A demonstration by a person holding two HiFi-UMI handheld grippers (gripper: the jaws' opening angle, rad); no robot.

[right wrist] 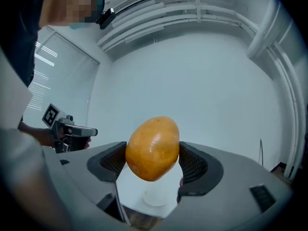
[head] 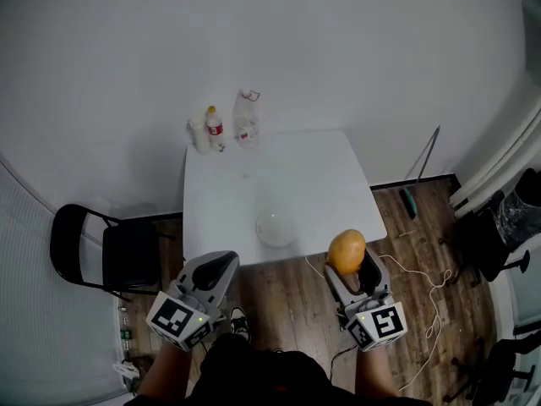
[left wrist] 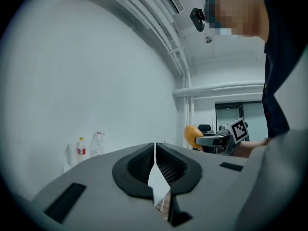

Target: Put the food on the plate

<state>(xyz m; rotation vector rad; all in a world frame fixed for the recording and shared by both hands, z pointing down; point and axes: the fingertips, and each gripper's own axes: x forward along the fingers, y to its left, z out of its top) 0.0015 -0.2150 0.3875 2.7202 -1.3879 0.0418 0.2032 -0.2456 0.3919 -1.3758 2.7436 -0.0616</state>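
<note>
Both held low, side by side, just short of desk [head: 313, 176] near edge, pointing fwd. R hand-held gripper [right wrist: 153, 160] is part-open and clamped on orange food [right wrist: 153, 148] by its sides. L hand-held gripper [left wrist: 155, 150] has jaws pressed together, nothing btw them. On desk just ahead, btw the two: plate [head: 276, 227]. L gripper view alone gives R hand-held gripper side-on, food at jaw tips; head view alone gives full layout, with bottles [head: 221, 125] far ahead at desk's back edge.
</note>
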